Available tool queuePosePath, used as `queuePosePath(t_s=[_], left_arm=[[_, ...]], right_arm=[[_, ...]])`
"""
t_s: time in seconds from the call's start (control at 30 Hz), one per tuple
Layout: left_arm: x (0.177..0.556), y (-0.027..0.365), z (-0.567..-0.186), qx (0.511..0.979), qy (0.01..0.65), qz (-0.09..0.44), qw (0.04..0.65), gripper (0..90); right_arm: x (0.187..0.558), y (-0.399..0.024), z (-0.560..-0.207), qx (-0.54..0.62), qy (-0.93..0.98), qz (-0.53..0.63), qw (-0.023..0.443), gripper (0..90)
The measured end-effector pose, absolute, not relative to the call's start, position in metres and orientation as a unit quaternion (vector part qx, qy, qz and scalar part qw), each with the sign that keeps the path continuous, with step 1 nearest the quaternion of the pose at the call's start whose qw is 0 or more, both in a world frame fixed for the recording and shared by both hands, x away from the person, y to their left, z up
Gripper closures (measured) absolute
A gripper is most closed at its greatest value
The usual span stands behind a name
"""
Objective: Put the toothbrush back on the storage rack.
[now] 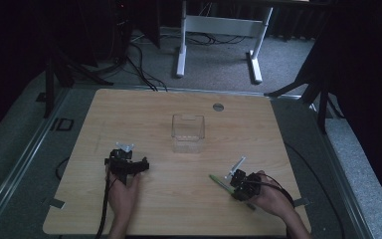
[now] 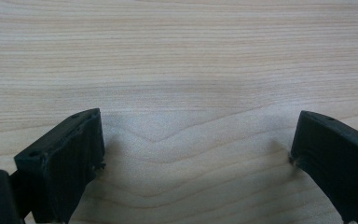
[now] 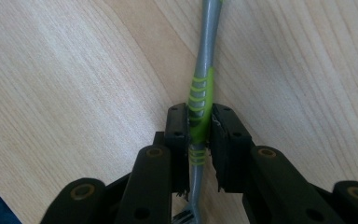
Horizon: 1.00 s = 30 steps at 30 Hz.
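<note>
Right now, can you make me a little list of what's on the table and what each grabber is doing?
table: light wooden table
box: clear plastic box, upright, mid-table, looks empty
toothbrush: green and grey toothbrush, clamped at its ribbed grip
right gripper: right gripper, jaws closed on the toothbrush
left gripper: left gripper, jaws wide apart over bare wood, holding nothing
hands: one on each gripper

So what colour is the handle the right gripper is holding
Grey with a bright green ribbed grip, on the toothbrush handle; clearest in the right gripper view.

Place: lab recording bay
Evidence: wooden surface (image 1: 179, 209) ringed by black curtains (image 1: 10, 45), floor cables (image 1: 142, 69), desk frame (image 1: 219, 30), grey carpet (image 1: 278, 64)
</note>
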State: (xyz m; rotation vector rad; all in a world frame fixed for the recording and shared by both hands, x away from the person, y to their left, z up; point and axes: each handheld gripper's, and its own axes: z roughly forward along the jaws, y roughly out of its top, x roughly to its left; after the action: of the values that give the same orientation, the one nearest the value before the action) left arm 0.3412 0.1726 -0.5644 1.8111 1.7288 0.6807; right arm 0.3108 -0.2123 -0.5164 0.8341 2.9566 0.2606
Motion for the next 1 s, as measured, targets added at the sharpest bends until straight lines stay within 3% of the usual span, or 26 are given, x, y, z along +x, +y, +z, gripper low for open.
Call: queuePosePath(t_s=[0.4,1.0], left_arm=[[0.341,0.173,-0.564,0.672,0.641,0.252,0.270,3.0],[0.341,0.173,-0.564,0.672,0.641,0.252,0.270,3.0]], right_arm=[[0.312,-0.209,-0.517,0.265,0.961,0.075,0.027,79.1],[0.308,-0.208,-0.505,0.261,0.957,0.108,0.061,80.2]])
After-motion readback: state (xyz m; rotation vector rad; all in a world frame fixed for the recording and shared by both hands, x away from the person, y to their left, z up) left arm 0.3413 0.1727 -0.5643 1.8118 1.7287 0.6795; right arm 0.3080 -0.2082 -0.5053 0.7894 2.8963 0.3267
